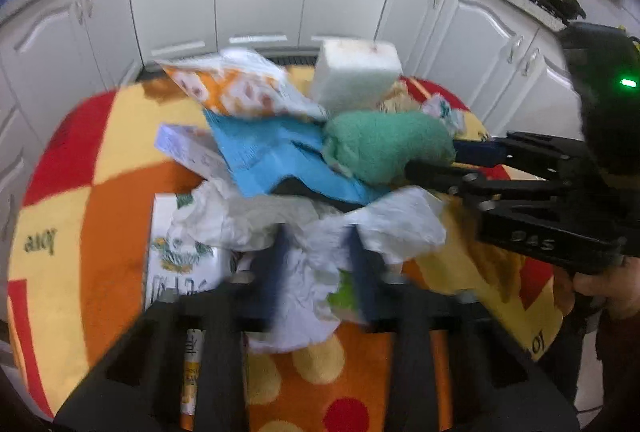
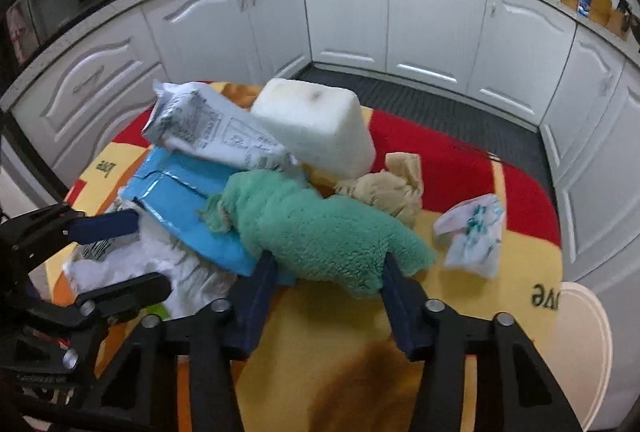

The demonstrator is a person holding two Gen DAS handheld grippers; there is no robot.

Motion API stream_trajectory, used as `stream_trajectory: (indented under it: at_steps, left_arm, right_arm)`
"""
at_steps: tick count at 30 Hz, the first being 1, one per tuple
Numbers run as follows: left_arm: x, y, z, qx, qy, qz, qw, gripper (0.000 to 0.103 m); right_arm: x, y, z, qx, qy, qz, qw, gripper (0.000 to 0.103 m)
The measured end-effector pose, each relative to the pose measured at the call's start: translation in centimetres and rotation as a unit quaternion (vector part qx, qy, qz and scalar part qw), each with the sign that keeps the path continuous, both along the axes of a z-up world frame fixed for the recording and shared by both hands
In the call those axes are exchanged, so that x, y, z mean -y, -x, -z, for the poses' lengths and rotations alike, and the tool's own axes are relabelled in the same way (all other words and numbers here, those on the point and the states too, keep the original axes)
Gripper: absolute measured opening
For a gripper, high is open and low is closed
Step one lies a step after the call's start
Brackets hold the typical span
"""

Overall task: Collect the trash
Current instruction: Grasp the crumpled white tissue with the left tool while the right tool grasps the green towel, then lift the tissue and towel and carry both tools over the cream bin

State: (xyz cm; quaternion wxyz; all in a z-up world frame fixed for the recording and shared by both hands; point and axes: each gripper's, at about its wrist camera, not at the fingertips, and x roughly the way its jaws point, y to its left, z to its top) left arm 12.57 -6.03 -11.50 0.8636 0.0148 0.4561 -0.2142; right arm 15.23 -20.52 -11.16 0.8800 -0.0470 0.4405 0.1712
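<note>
A pile of trash lies on a round table with a red, orange and yellow cloth [image 1: 116, 199]. My left gripper [image 1: 318, 260] is shut on a crumpled white paper [image 1: 308, 284] at the pile's near edge. My right gripper [image 2: 328, 272] is shut on a fluffy green cloth [image 2: 320, 228], whose sides its blue pads press. In the left wrist view the right gripper [image 1: 436, 157] comes in from the right, holding the green cloth [image 1: 384, 143]. The left gripper [image 2: 132, 260] shows at the left edge of the right wrist view.
A white foam block [image 2: 320, 127], an orange-and-white snack bag [image 1: 236, 87], a blue packet [image 2: 188, 199], crumpled beige paper [image 2: 392, 187], a small tissue pack [image 2: 472, 232] and a printed white box [image 1: 180, 260] lie around. White cabinets [image 2: 432, 19] ring the table; a white chair [image 2: 580, 344] stands at the right.
</note>
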Motion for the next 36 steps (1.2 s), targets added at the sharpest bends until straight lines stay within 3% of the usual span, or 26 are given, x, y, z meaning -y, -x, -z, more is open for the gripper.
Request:
stream_trajectory:
  at_steps: [4,5,13,19,21,22,23,24,25,26,28,30,31,35,36]
  left_arm:
    - [-0.7,1.0,-0.7,0.004,0.02,0.007,0.9998,0.009]
    - [-0.9,1.4,-1.1,0.006,0.026,0.011,0.9996,0.009]
    - [-2.0,4.1,-3.1,0.023,0.016,0.021,0.9994,0.008]
    - [-2.6,4.7,-3.2,0.036,-0.006,0.011,0.9993,0.009]
    - [-2.7,4.1,-2.9,0.018,0.005,0.005,0.9998,0.015]
    - [-2.7,3.8,-2.8,0.012,0.012,0.004,0.9998,0.026]
    - [-2.8,3.5,-2.7,0.01,0.021,-0.001,0.9997,0.032]
    - [-2.7,3.3,-2.7,0.018,0.023,-0.007,0.9995,0.046]
    - [-2.5,3.3,-2.7,0.026,0.021,-0.012,0.9994,0.058]
    - [-2.3,3.1,-2.7,0.037,0.014,-0.018,0.9991,0.061]
    - [-1.7,2.6,-2.6,0.048,0.004,-0.018,0.9987,0.063]
    - [-0.8,1.8,-2.1,0.04,-0.007,-0.007,0.9991,0.064]
    - [-0.2,1.3,-1.5,0.032,-0.021,-0.004,0.9993,0.064]
    - [0.8,-0.1,0.4,0.011,-0.044,-0.01,0.9989,0.062]
    - [0.7,-0.2,0.5,0.009,-0.039,-0.011,0.9991,0.051]
  right_arm:
    - [0.2,2.3,-0.8,0.011,-0.011,-0.007,1.0,0.022]
    - [0.4,3.1,-1.0,0.016,-0.011,-0.006,1.0,0.011]
    - [2.8,8.7,-2.1,0.011,-0.068,0.013,0.998,0.011]
    - [4.6,10.9,-0.9,-0.036,-0.056,0.038,0.997,0.011]
    - [5.4,11.2,-1.1,-0.037,-0.055,0.051,0.997,0.021]
    - [5.6,11.4,-1.4,-0.027,-0.053,0.057,0.997,0.025]
    - [5.8,11.5,-1.7,-0.019,-0.053,0.06,0.997,0.035]
    - [6.0,11.6,-2.1,-0.01,-0.055,0.063,0.996,0.041]
    - [6.1,11.6,-2.4,-0.005,-0.058,0.063,0.996,0.041]
    - [6.1,11.6,-2.8,0.001,-0.06,0.062,0.996,0.042]
    - [5.8,11.3,-3.3,0.01,-0.058,0.056,0.997,0.047]
    - [4.9,10.8,-3.2,0.011,-0.05,0.039,0.998,0.069]
    - [4.6,10.6,-3.2,0.011,-0.049,0.032,0.998,0.073]
    - [2.2,9.3,-1.2,-0.008,-0.03,-0.004,1.0,0.074]
    - [1.5,8.8,-0.4,-0.014,-0.02,-0.009,1.0,0.074]
